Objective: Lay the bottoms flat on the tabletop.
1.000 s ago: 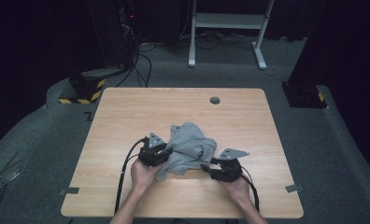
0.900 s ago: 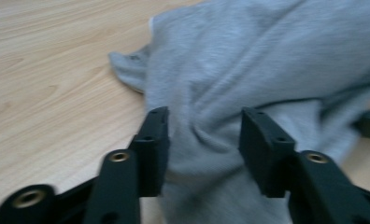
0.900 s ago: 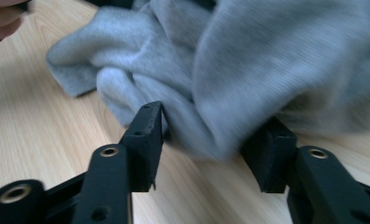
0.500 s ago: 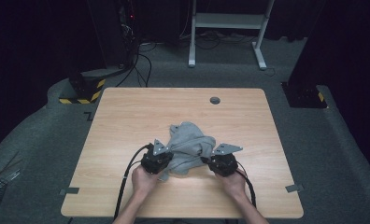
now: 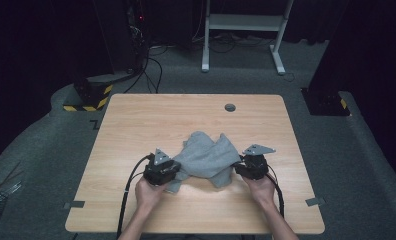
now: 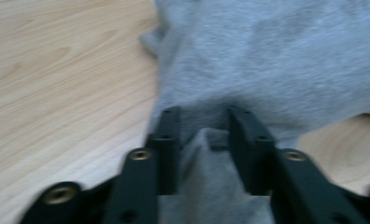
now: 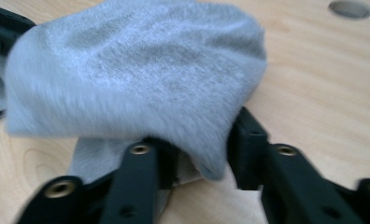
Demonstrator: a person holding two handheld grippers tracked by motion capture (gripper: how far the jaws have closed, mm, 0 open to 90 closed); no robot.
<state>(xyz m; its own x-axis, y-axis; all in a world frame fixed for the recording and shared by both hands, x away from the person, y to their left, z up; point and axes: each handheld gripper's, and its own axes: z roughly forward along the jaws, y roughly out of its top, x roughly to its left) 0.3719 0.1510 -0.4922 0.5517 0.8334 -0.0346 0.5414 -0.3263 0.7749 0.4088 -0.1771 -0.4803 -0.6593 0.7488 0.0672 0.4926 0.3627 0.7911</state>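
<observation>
Grey cloth on wooden table, clamped between left tongs and right tongs.

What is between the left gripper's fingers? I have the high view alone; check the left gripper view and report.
Observer: A fold of the grey cloth runs between the left gripper's fingers. It is puckered at their tips, as if pinched.
Operator: Now report the right gripper.
Observer: In the right gripper view, the right gripper has the cloth's edge between its fingers. The cloth arches up over them, raised off the table.
</observation>
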